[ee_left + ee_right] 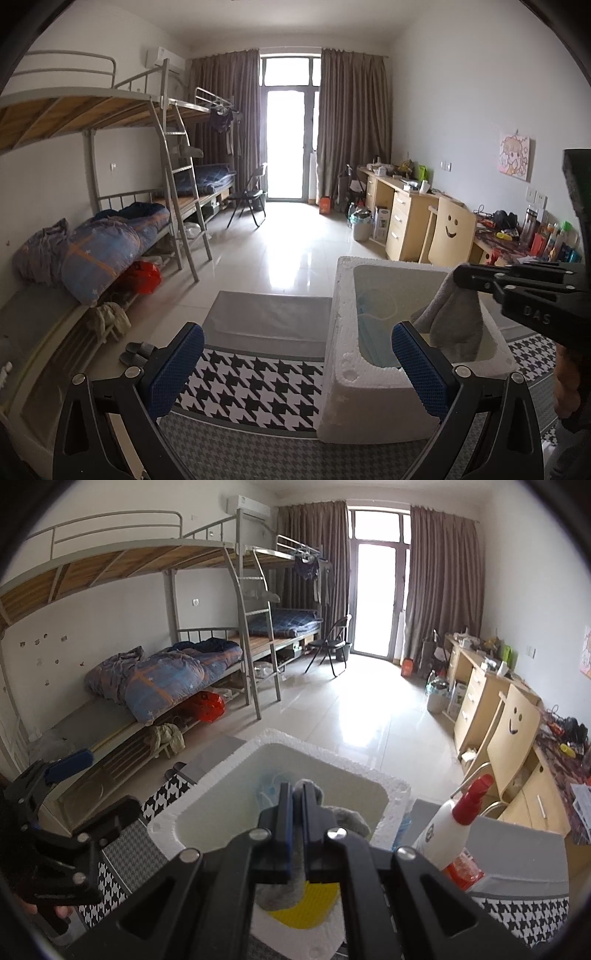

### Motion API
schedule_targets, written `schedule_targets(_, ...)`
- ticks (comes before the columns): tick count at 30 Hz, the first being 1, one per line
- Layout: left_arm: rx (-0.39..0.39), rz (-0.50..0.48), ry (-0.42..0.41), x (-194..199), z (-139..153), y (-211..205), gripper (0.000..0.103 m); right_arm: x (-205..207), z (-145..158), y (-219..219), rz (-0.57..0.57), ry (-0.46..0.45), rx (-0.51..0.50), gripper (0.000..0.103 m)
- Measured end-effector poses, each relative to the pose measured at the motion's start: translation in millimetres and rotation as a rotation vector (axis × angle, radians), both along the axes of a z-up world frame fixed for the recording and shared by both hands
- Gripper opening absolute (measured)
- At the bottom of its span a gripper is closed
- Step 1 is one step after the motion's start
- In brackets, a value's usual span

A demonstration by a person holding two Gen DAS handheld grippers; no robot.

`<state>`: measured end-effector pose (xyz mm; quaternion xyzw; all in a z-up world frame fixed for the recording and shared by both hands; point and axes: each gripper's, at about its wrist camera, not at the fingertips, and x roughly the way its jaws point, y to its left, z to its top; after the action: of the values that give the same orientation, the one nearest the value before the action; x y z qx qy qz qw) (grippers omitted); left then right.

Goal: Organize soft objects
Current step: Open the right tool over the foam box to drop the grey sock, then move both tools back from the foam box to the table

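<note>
The right gripper [295, 801] has its jaws clamped tight on a grey cloth [452, 317], which hangs over the white foam box [343, 369] on the houndstooth-covered bench [251, 384]. The left gripper [295, 369] waits just beside the box, jaws wide and empty. Stowing looks under way; next, probably lower the cloth beside the blue item [373, 332] inside and let go.
</note>
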<state>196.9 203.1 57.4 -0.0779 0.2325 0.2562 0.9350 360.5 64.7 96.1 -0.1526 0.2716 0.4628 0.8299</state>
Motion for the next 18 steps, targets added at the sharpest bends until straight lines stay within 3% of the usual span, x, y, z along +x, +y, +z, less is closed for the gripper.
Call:
schedule_targets(2,0.001,-0.003,0.001,-1,-1,-1,0.102,1,-4,3,0.004,0.012,-0.022,0.008)
schedule_targets(4,0.001,-0.003,0.001,-1,-1,-2,0.102,2,-7,5,-0.004,0.019,-0.037,0.022)
schedule_targets(6,0.0,-0.002,0.0,-1,-1,-2,0.102,2,-9,4,-0.003,0.032,-0.04,0.049)
schedule_targets(7,-0.002,-0.003,-0.001,-1,-1,-3,0.102,2,-10,4,0.0,0.035,-0.044,0.054)
schedule_targets(16,-0.004,-0.022,-0.006,-3,-1,-9,0.102,-5,-2,-8,-0.01,0.02,-0.028,0.058)
schedule_targets(18,0.003,-0.027,-0.01,-5,2,-11,0.102,-7,1,-11,-0.012,0.018,-0.018,0.065)
